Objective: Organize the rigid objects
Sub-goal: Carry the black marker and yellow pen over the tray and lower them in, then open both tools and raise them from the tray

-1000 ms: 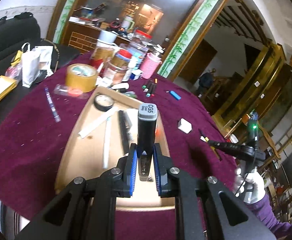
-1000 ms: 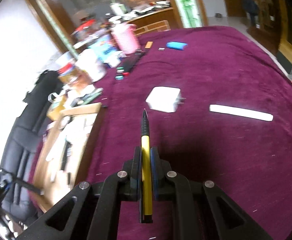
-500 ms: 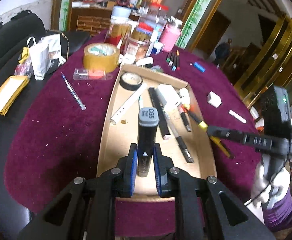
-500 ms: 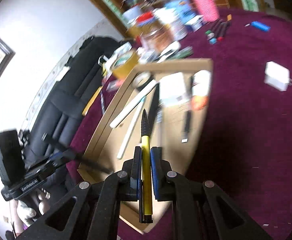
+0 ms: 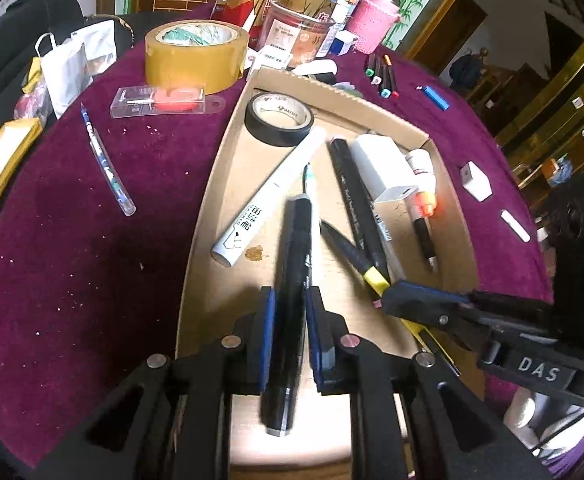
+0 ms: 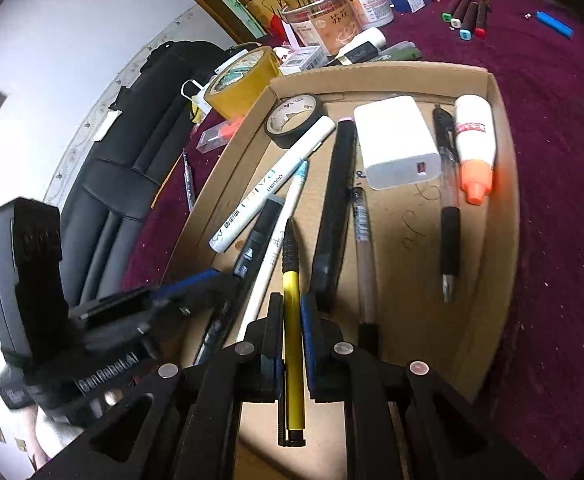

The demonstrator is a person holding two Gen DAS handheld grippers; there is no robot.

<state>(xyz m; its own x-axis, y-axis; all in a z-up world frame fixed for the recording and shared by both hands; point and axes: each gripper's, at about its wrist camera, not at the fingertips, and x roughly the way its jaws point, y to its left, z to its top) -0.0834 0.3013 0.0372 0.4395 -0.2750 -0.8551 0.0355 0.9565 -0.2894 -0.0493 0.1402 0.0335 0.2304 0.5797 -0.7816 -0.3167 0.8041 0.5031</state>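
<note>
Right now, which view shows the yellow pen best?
The right wrist view: the yellow pen runs full length between the right gripper's fingers, over the cardboard tray. The left wrist view shows only its black tip and some yellow barrel before that gripper hides it.

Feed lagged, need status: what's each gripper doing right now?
Left gripper: shut on black marker.
Right gripper: shut on yellow pen.

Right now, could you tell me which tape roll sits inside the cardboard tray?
The black tape roll, in the tray's far corner; the larger brown one stands outside on the cloth.
</note>
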